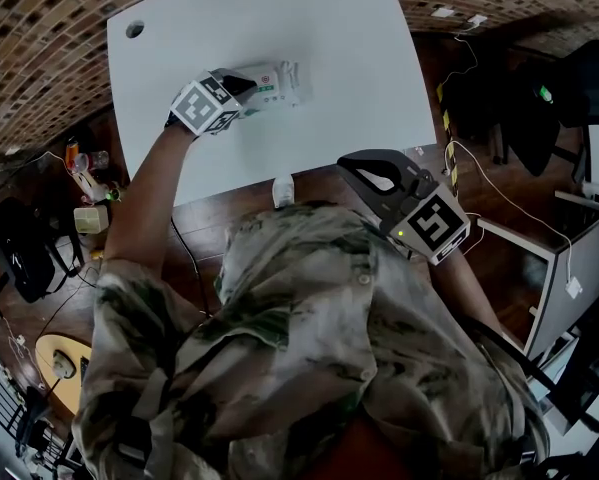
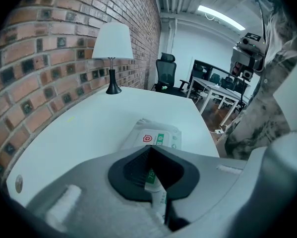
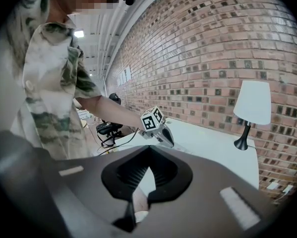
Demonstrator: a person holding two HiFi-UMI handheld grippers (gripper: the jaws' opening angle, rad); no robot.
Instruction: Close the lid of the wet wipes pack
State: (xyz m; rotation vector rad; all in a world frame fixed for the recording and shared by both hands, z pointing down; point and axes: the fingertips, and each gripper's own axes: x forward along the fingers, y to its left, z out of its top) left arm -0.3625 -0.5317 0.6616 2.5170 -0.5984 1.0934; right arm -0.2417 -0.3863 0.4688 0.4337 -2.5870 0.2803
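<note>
Where the left gripper [image 1: 247,84] clamps, the soft pack [image 1: 281,80] lies flat.

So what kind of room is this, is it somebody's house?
Probably not a house. It looks more like an office or work studio. Past the white table with its lamp there is a black office chair and desks carrying dark screens, all beside a bare brick wall.
</note>
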